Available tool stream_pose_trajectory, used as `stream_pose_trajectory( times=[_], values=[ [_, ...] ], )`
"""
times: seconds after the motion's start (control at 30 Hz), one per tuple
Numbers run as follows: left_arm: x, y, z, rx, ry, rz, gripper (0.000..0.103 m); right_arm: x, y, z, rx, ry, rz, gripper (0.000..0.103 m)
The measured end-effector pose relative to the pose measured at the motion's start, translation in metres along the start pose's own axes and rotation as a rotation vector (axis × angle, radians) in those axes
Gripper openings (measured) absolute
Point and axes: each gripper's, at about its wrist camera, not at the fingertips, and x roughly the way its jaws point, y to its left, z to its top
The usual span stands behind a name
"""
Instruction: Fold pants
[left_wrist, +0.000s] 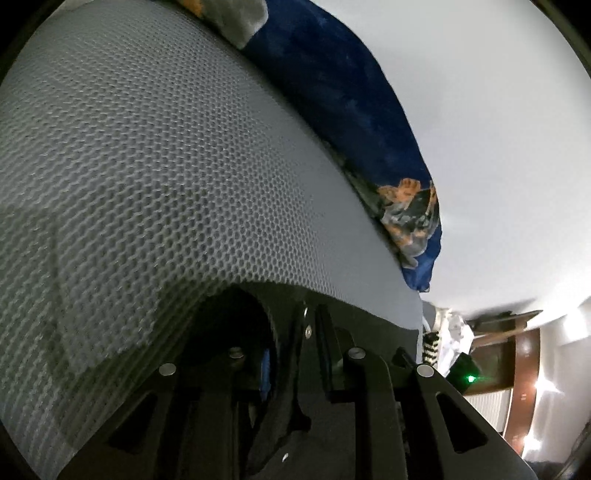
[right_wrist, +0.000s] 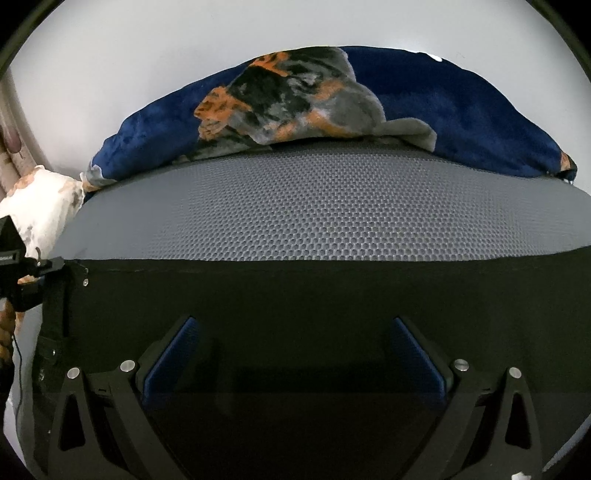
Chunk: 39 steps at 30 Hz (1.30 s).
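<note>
- The black fabric pants (right_wrist: 295, 295) lie spread flat over a grey honeycomb-mesh mat (right_wrist: 317, 206); their far edge runs straight across the right wrist view, and the left edge shows a band with small metal snaps.
- The left gripper (left_wrist: 295, 350) has its jaws drawn narrow, pinching dark cloth of the pants; in its own view a fold of black fabric sits between the black fingers and hangs down beneath them.
- The right gripper (right_wrist: 295, 350) hovers low over the middle of the pants with its jaws wide; the blue pads (right_wrist: 170, 354) stand well apart and nothing is between them.
- Behind the mat a crumpled navy fleece blanket with an orange and grey print (right_wrist: 424, 110) rests against the white wall (right_wrist: 110, 55).
- Judged step: the start of a fold, with only one side gripped so far.
- The next move likely calls for the right jaws to close on the near edge, so both hands can carry the cloth over evenly, keeping the fold line straight.
</note>
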Motion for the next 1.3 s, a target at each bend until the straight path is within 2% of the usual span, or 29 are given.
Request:
stream_pose_trajectory(
  times=[0.13, 0.27, 0.3, 0.33, 0.43, 0.53, 0.67, 0.73, 0.93, 1.07, 1.13, 1.2, 1.3],
  values=[
    [0.019, 0.002, 0.004, -0.027, -0.001, -0.004, 0.02, 0.004, -0.002, 0.0, 0.005, 0.009, 0.01, 0.103],
    [0.024, 0.004, -0.001, -0.024, -0.037, 0.0, 0.019, 0.007, -0.004, 0.001, 0.014, 0.033, 0.03, 0.103],
    [0.023, 0.002, -0.002, -0.007, -0.047, 0.01, 0.012, 0.007, -0.004, 0.002, 0.008, 0.04, 0.036, 0.103],
    [0.02, -0.001, -0.004, 0.016, -0.059, 0.021, 0.011, 0.007, -0.004, 0.003, -0.008, 0.049, 0.039, 0.103],
    [0.009, -0.014, -0.011, 0.074, -0.093, 0.01, 0.011, 0.006, -0.002, 0.013, -0.115, 0.069, 0.061, 0.103],
    [-0.008, -0.036, -0.022, 0.152, -0.127, -0.036, 0.011, 0.006, 0.0, 0.024, -0.257, 0.07, 0.076, 0.103],
    [-0.03, -0.058, -0.042, 0.235, -0.132, -0.115, 0.011, 0.012, 0.0, 0.04, -0.43, 0.104, 0.162, 0.103],
    [-0.039, -0.069, -0.052, 0.279, -0.132, -0.139, 0.011, 0.015, 0.004, 0.045, -0.508, 0.119, 0.186, 0.103],
    [-0.068, -0.093, -0.083, 0.381, -0.14, -0.19, 0.011, 0.023, 0.02, 0.06, -0.713, 0.193, 0.339, 0.101],
    [-0.079, -0.097, -0.092, 0.392, -0.144, -0.181, 0.011, 0.033, 0.016, 0.065, -0.774, 0.288, 0.421, 0.088],
    [-0.079, -0.098, -0.093, 0.391, -0.142, -0.162, 0.011, 0.038, 0.009, 0.067, -0.783, 0.331, 0.445, 0.079],
    [-0.079, -0.1, -0.092, 0.391, -0.142, -0.149, 0.011, 0.041, 0.002, 0.067, -0.781, 0.369, 0.468, 0.06],
    [-0.078, -0.1, -0.09, 0.387, -0.145, -0.127, 0.011, 0.042, -0.012, 0.064, -0.796, 0.401, 0.461, 0.051]
  ],
)
